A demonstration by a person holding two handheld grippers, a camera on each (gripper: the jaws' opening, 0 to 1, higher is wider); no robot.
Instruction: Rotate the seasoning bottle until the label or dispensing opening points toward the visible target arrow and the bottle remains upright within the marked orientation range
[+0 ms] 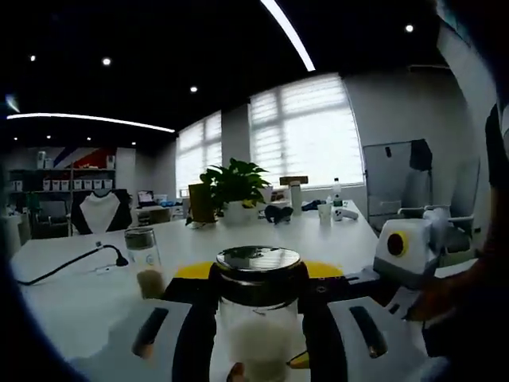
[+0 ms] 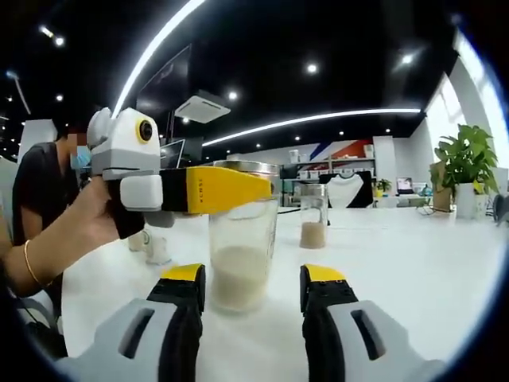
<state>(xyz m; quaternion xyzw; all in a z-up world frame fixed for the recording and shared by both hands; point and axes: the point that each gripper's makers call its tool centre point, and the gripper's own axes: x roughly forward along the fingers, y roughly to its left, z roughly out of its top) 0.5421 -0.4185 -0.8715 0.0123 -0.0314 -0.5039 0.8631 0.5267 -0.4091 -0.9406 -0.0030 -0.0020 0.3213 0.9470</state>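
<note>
Your left gripper [image 2: 238, 189] has its jaws clamped high on the seasoning bottle [image 2: 241, 253], which stands upright on the white surface [image 2: 413, 263]. Your right gripper [image 2: 252, 290] waits with jaws apart, flanking its base. Twist too fast with that high grip and the bottle may tip; the second bottle [image 2: 313, 216] stands beyond.

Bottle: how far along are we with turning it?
Done: the left tool is clamped on the bottle near its lid, and it stands upright on the table. In hand: that grip; the right tool waits open in front. Left: the turn itself; no arrow or label is visible to judge.
</note>
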